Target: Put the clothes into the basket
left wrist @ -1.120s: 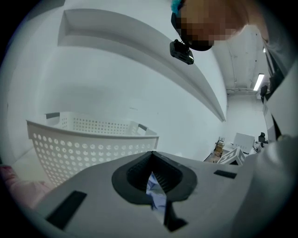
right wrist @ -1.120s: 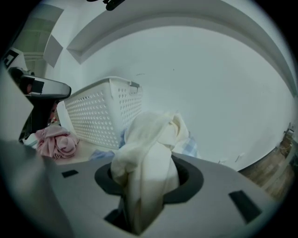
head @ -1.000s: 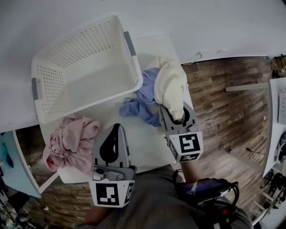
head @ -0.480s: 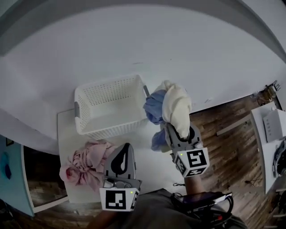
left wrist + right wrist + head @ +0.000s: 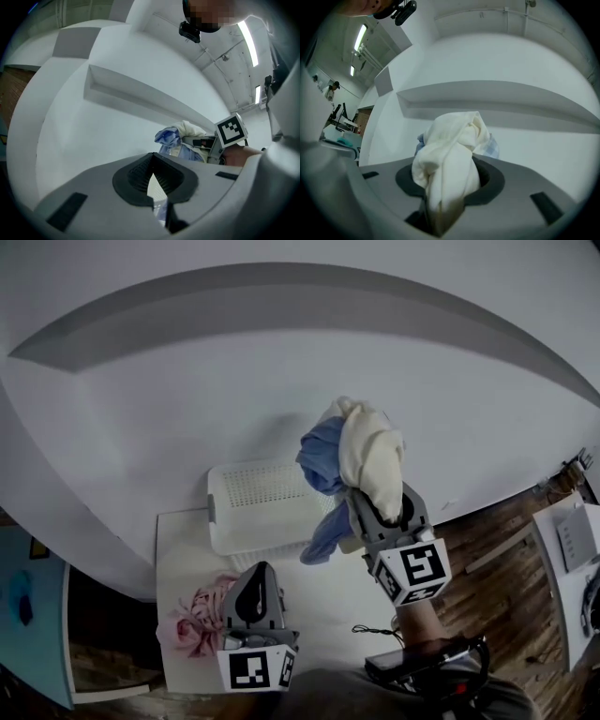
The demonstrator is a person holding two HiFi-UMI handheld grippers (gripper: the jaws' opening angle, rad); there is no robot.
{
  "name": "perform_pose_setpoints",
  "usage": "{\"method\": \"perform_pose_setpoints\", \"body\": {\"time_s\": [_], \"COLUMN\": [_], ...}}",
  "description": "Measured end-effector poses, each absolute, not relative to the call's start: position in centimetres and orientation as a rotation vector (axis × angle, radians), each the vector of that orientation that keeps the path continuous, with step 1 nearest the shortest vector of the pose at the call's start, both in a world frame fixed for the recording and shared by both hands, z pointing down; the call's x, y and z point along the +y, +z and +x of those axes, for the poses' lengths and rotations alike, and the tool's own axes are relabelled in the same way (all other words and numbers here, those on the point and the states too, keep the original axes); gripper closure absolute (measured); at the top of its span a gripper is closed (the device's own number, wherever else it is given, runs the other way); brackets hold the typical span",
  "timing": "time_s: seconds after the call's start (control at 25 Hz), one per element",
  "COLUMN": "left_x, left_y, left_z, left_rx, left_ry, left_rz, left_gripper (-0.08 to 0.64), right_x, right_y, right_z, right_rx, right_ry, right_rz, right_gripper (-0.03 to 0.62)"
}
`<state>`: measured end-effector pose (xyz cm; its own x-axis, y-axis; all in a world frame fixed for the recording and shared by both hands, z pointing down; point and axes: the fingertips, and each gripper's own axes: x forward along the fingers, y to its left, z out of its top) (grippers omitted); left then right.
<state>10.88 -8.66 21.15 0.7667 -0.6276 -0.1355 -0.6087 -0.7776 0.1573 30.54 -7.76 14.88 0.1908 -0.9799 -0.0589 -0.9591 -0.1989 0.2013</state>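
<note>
My right gripper [image 5: 380, 509] is shut on a cream cloth [image 5: 371, 454], held up over the right end of the white basket [image 5: 246, 495]. A blue cloth [image 5: 322, 461] is bunched with the cream one, and its tail hangs down beside the basket. In the right gripper view the cream cloth [image 5: 449, 152] fills the jaws of the right gripper [image 5: 449, 171], with a bit of blue cloth [image 5: 491, 146] behind. My left gripper [image 5: 255, 579] hovers over the table, shut with nothing in it [image 5: 151, 160]. A pink cloth [image 5: 195, 626] lies on the table left of it.
The basket stands at the back of a small white table [image 5: 183, 545] against a white wall. A thin cable [image 5: 373, 630] lies on the table's near right. Wooden floor [image 5: 506, 549] and a white shelf unit [image 5: 572, 532] are to the right.
Both grippers have risen. The right one has lifted the cream and blue cloths off the table to above the basket's right end. The head view now shows more wall.
</note>
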Motion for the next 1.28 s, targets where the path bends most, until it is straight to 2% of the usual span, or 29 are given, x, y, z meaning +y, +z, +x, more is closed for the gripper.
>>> {"method": "perform_pose_setpoints", "body": {"time_s": [0.16,0.32,0.72,0.8,0.92,0.96,1.28], "left_x": [-11.1,-13.6,-17.4,-17.9,-18.6,-18.8,-19.1], "left_y": [21.8,23.6,28.2,28.5,29.3,29.8,30.7], "left_z": [8.6,6.2,9.4,10.7,11.8,11.8,11.7], "left_rx": [-1.067,-1.113,-1.121,-1.119,-1.122,-1.123,-1.132], "left_ry": [-0.285,-0.269,-0.062,-0.049,-0.03,-0.02,0.004], "left_rz": [2.817,2.772,2.67,2.661,2.645,2.638,2.613], "left_gripper": [0.552,0.552,0.552,0.552,0.552,0.552,0.552], "right_x": [-10.8,-14.4,-20.0,-20.7,-21.6,-21.8,-22.1], "right_y": [13.1,14.9,25.8,27.2,28.7,28.8,28.8], "right_z": [28.5,26.0,28.9,29.9,30.4,30.3,30.1], "right_rx": [-1.957,-1.988,-2.03,-2.026,-2.042,-2.05,-2.074], "right_ry": [-0.372,-0.348,0.067,0.118,0.156,0.158,0.143], "right_rz": [2.307,2.251,2.082,2.019,1.933,1.925,1.936], "right_gripper": [0.416,0.414,0.389,0.355,0.261,0.256,0.288]}}
